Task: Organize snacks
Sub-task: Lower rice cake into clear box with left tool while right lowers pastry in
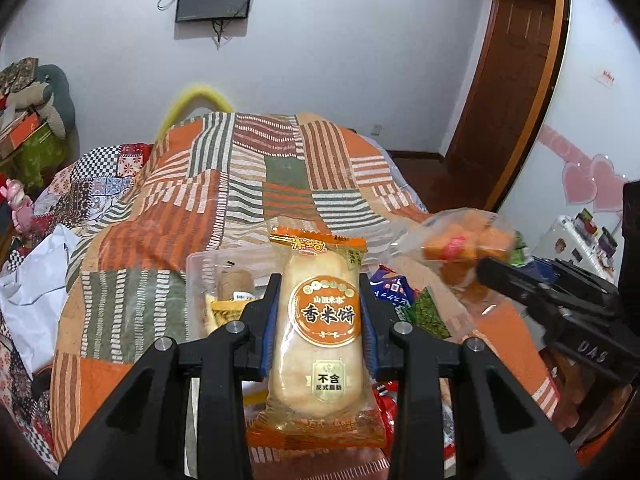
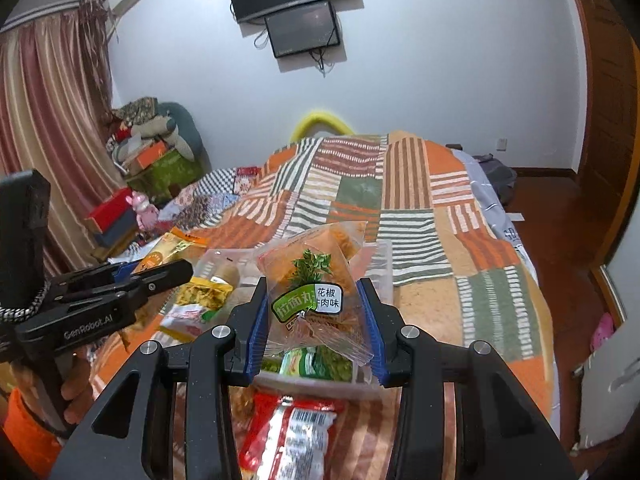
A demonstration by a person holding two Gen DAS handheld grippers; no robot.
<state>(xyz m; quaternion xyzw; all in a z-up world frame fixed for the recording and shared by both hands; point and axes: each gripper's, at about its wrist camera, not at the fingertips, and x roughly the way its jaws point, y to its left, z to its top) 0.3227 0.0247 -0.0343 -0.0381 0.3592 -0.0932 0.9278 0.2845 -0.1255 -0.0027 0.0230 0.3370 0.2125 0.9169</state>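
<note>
Two hand-held grippers (image 1: 319, 316) (image 2: 316, 324), each clamping a snack above the clear box (image 2: 382, 264).

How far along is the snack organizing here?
Early-to-middle. A few packets already lie in the clear bin. The left hand-held gripper holds a rice cracker pack, the right hand-held gripper a noodle snack bag. A red packet waits outside.

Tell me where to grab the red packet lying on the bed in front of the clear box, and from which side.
Take the red packet across its narrow width, near the middle, coming down from above. It lies flat and long on the bedspread, so fingers on its two long edges should close on it more surely than at the crimped ends.
</note>
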